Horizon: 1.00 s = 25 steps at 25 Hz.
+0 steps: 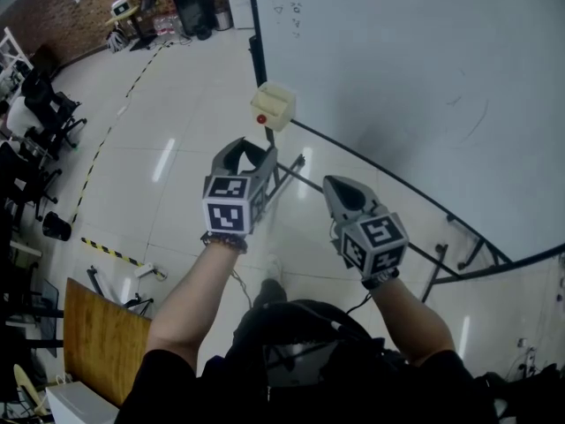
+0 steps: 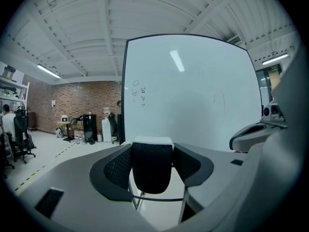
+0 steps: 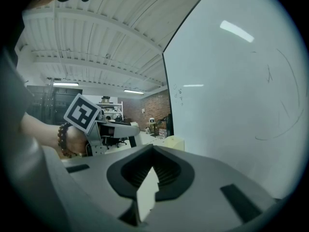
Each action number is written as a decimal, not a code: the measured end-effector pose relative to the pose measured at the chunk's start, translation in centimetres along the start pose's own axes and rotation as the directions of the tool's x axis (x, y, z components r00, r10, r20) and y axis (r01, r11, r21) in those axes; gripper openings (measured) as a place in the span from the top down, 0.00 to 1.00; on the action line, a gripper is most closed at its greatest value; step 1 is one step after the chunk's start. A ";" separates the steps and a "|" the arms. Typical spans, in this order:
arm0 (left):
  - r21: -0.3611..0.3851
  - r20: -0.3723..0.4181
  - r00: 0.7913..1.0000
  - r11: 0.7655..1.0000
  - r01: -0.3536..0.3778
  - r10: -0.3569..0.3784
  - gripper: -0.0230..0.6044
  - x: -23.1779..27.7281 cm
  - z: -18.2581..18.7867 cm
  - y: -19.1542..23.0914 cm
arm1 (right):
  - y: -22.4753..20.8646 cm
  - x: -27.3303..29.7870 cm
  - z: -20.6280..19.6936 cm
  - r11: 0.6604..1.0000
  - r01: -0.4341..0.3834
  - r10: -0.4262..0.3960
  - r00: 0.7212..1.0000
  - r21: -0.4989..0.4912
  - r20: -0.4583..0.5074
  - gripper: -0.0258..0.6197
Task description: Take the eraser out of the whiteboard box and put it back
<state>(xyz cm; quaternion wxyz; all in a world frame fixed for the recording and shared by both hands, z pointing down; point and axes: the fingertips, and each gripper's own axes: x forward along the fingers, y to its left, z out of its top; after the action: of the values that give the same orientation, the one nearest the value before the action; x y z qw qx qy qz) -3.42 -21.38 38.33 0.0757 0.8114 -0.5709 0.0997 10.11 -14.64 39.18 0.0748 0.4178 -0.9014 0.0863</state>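
One cream box point(image 1: 272, 106), eraser point(image 2: 152, 166) apparently outside it.

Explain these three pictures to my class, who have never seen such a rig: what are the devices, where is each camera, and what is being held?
There is no robot here: a person holds a two-jaw gripper in each hand, and the cubes with square markers are parts of those grippers. The head view looks down from the person's head onto both arms, the glossy pale floor and a large white whiteboard. There is no table. A small cream plastic box with a red dot sits by the whiteboard's edge. The other two pictures come from cameras riding on the grippers. The left gripper holds a black block-shaped eraser between its jaws, just short of the box. The right gripper is shut and looks empty.
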 end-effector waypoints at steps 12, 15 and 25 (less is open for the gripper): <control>-0.008 0.020 1.000 1.000 0.016 -0.016 0.57 7.3 1.8 4.4 | -3.5 6.1 1.2 0.999 0.038 -0.038 0.999 -0.006 -0.013 0.92; -0.010 0.014 1.000 1.000 0.020 -0.020 0.57 9.4 2.2 5.8 | -4.3 8.1 1.8 0.999 0.046 -0.046 0.999 -0.001 -0.012 0.92; 0.002 -0.015 0.998 0.998 0.057 -0.057 0.57 16.6 2.2 9.7 | -7.0 14.0 2.9 0.995 0.099 -0.098 0.995 0.014 -0.020 0.92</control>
<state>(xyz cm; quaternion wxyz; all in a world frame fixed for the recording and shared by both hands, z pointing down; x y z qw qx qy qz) -6.91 -40.32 40.44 0.0816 0.8267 -0.5468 0.1043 6.34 -30.07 39.91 0.0846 0.4614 -0.8782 0.0933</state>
